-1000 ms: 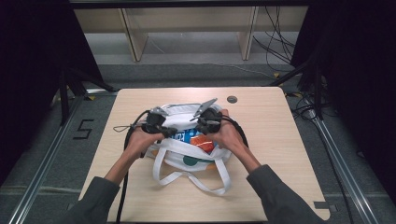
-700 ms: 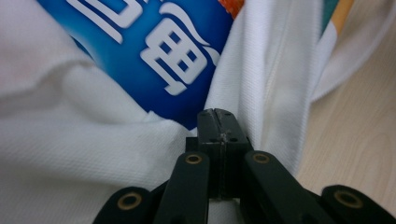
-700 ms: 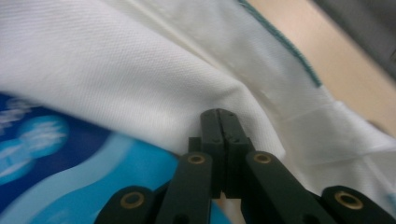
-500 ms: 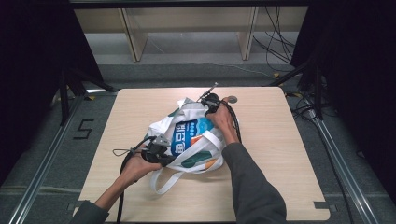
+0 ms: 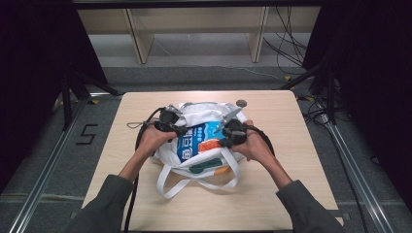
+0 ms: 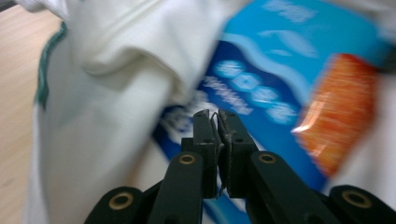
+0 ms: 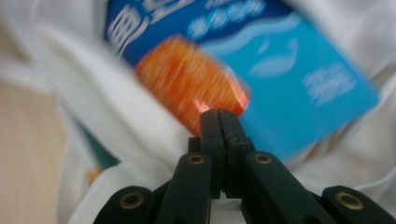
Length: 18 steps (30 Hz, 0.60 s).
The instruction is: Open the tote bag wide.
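Your left gripper [image 5: 180, 130] sits at the left edge of the bag [image 5: 199, 116], mid-table [image 5: 272, 194]. In the left gripper view its jaws are pressed together, maybe a thin bit of something pinched at the tips, too blurred to tell what. White bag cloth [image 6: 93, 116] fills the left of that view, touching or just under the jaws. The blue pack [image 6: 299, 60] and the orange pack [image 6: 341, 112] lie beyond the tips.

Your right gripper [image 5: 221, 141] is at the bag's right side, opposite the left one, with the bag mouth between them. In the right gripper view the jaws are closed tight, no gap, tips just at the lower edge of the orange pack [image 7: 191, 88]. Can't tell if they touch it or hold cloth. The blue pack [image 7: 303, 88] lies under and behind the orange one, with bag cloth [image 7: 84, 135] all round.

From the high view, the bag is white with a green mark, lying open on the table. The blue pack [image 5: 194, 141] is inside it with the orange pack [image 5: 210, 145] on top, toward your right hand [image 5: 252, 145]. Two white straps [image 5: 194, 187] loop out toward you, flat on the wood. Your left hand [image 5: 153, 138] is beside the bag's left edge. A small round disc [image 5: 241, 103] sits on the table near the far edge, just beyond the bag.
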{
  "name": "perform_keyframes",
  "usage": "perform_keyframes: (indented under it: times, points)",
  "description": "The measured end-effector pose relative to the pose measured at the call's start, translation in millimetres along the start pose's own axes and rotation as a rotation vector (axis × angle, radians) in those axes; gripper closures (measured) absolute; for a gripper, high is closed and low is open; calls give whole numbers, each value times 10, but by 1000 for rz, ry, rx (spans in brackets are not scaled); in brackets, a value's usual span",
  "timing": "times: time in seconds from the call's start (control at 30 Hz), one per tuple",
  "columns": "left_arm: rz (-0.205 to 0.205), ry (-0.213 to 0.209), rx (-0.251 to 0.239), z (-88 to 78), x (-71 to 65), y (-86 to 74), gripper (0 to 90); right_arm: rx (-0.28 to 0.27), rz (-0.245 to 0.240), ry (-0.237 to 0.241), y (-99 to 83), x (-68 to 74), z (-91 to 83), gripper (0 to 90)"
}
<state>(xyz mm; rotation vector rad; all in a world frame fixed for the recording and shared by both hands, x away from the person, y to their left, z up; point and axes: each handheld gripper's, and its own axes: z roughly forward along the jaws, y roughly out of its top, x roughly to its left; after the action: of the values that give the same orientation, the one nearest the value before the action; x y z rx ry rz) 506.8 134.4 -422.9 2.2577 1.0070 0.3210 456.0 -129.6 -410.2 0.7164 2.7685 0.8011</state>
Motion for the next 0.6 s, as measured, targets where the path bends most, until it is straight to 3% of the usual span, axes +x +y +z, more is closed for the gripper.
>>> perform_keyframes:
  times: [0.07, 0.1, 0.13, 0.17, 0.2, 0.23, 0.27, 0.3, 0.37, 0.43, 0.5, 0.6]
  points:
    - [-21, 85, 61, 85, 204, -64, 893, 40, -3, 10, -208, 61, -16, 900]
    - [-47, 98, 75, 105, 324, -119, 893, 72, -1, 12, -323, 91, 9, 900]
    - [-125, 71, 46, 111, 436, -176, 895, 76, -17, 5, -436, 100, 61, 900]
    - [-179, 38, 27, 115, 483, -207, 896, 46, 23, 14, -537, 119, 100, 900]
    - [-179, 38, 27, 115, 483, -207, 896, 46, 23, 14, -537, 119, 100, 900]
    - [-156, 60, 28, 125, 452, -200, 895, 12, 43, 28, -603, 114, 129, 900]
    - [-54, 127, 67, 103, 333, -147, 894, 23, 36, 23, -580, 121, 128, 900]
    - [-25, 135, 79, 68, 292, -127, 891, 43, 22, 13, -542, 132, 117, 900]
    - [-11, 103, 49, -32, 223, -121, 871, 34, 6, -2, -452, 153, 42, 900]
    - [-13, 42, 23, -108, 157, -135, 855, -40, -1, -20, -347, 133, -64, 900]
    - [18, 6, 25, -137, 74, -167, 849, -112, 12, -41, -197, 101, -132, 900]
    - [39, -31, 48, -127, -5, -241, 846, -154, 24, -74, 69, -13, -82, 894]
